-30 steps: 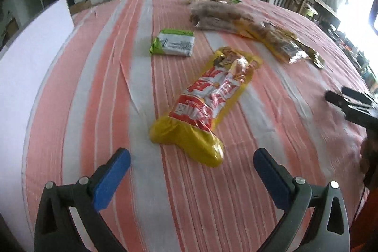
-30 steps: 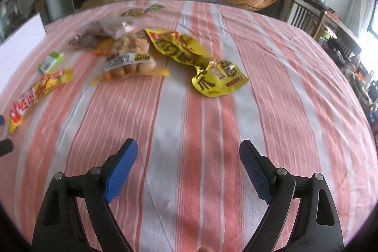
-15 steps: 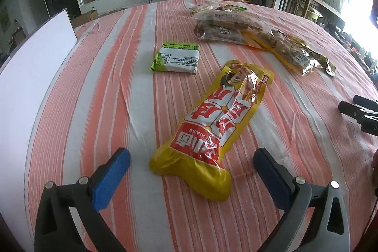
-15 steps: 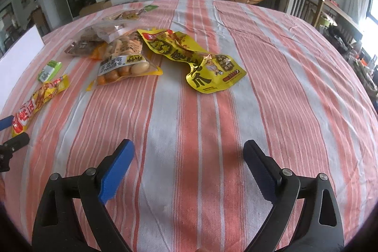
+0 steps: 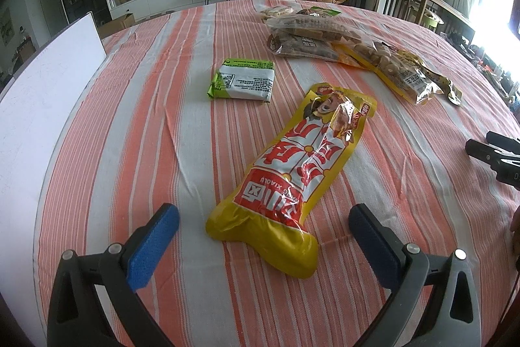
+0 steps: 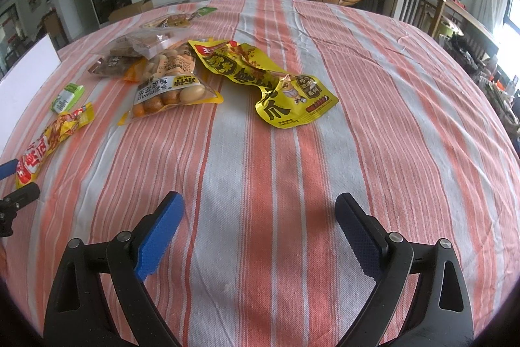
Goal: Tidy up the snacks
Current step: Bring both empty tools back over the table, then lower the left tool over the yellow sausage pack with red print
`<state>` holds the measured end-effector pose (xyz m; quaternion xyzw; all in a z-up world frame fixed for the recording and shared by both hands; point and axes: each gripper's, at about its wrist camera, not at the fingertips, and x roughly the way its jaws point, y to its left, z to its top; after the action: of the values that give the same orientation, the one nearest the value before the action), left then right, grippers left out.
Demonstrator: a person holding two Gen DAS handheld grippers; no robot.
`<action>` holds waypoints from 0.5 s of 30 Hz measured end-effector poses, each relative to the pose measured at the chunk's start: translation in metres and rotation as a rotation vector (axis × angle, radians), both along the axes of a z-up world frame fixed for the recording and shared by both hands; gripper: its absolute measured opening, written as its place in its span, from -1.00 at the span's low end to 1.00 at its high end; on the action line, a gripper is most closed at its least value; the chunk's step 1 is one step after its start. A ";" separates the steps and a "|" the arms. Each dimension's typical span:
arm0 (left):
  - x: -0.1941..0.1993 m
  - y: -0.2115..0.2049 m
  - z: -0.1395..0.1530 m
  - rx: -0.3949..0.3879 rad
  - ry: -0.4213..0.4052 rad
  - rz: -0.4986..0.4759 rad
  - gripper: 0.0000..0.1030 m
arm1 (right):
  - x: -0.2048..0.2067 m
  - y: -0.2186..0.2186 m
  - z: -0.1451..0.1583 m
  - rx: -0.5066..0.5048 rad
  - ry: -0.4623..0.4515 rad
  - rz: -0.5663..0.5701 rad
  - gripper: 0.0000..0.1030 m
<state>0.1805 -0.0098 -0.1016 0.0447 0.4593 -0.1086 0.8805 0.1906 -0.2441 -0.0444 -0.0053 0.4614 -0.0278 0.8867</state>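
- While both tools hover over it, the worktop (image 6: pixel 373 106), covered in an orange-and-white striped cloth, fills both views and runs ahead of each hand-held gripper.
- To the far left of the left hand-held gripper (image 5: pixel 264 236), a white board (image 5: pixel 42 86) stands along the worktop's edge.
- Between the left hand-held gripper's spread blue pads (image 5: pixel 152 249), the long yellow-and-red snack pack (image 5: pixel 299 171) lies flat on the cloth, its near end inside the gap, touching neither pad; the gripper holds nothing.
- Ahead and slightly left of the right hand-held gripper (image 6: pixel 258 228), a crumpled yellow snack bag (image 6: pixel 276 80) lies on the cloth, well apart from the pads.
- Left of that bag and touching it, a clear peanut bag (image 6: pixel 169 86) lies with its far end against a pile of clear bags of brown snacks (image 6: pixel 130 54).
- Ahead of the left hand-held gripper, beyond the long pack and to its left, a small green-and-white packet (image 5: pixel 243 80) lies alone.
- With its fingers wide apart and nothing between them, the right hand-held gripper hangs over bare cloth; its black tips also show at the right edge of the left wrist view.
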 end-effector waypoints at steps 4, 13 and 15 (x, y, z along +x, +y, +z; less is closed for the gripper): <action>0.000 0.000 0.000 0.000 0.000 0.000 1.00 | 0.000 0.000 0.000 0.000 0.000 0.000 0.86; -0.002 -0.001 0.000 -0.001 0.017 0.040 1.00 | 0.000 -0.001 0.000 0.001 0.000 0.000 0.86; -0.003 -0.003 0.002 0.020 0.094 0.057 1.00 | 0.000 -0.001 0.000 0.000 0.000 0.000 0.86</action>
<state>0.1772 -0.0129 -0.0994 0.0355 0.5024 -0.0809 0.8601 0.1908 -0.2450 -0.0444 -0.0051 0.4615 -0.0278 0.8867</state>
